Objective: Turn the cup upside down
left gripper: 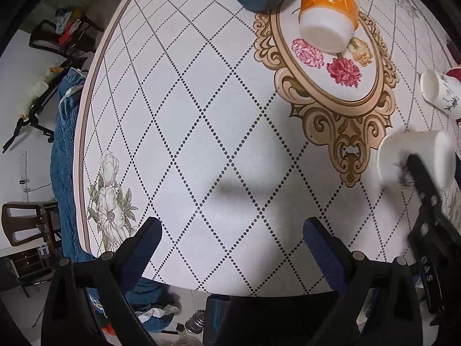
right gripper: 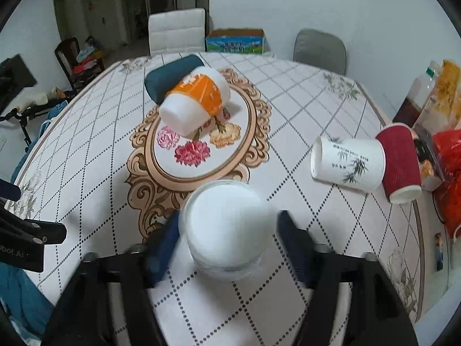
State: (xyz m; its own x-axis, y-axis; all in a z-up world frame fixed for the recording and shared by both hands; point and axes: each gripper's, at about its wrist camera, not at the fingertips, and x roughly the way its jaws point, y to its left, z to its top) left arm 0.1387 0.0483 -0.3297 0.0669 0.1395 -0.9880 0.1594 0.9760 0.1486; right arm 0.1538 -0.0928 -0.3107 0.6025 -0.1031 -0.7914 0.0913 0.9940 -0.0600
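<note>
A white paper cup (right gripper: 227, 227) stands between the fingers of my right gripper (right gripper: 227, 245), its flat bottom towards the camera; its rim seems to rest on the table. The fingers are blurred and stand just off its sides, open. The same cup shows in the left wrist view (left gripper: 415, 158) at the right edge, with a finger of the right gripper (left gripper: 423, 178) against it. My left gripper (left gripper: 230, 248) is open and empty above the patterned tablecloth (left gripper: 201, 115).
An orange-and-white cup (right gripper: 198, 101) lies on its side on the flower medallion, next to a dark teal roll (right gripper: 170, 72). A white bamboo-print cup (right gripper: 348, 161) and a red cup (right gripper: 400, 161) lie at the right. Bags and a bottle (right gripper: 423, 86) crowd the right edge. Chairs stand behind.
</note>
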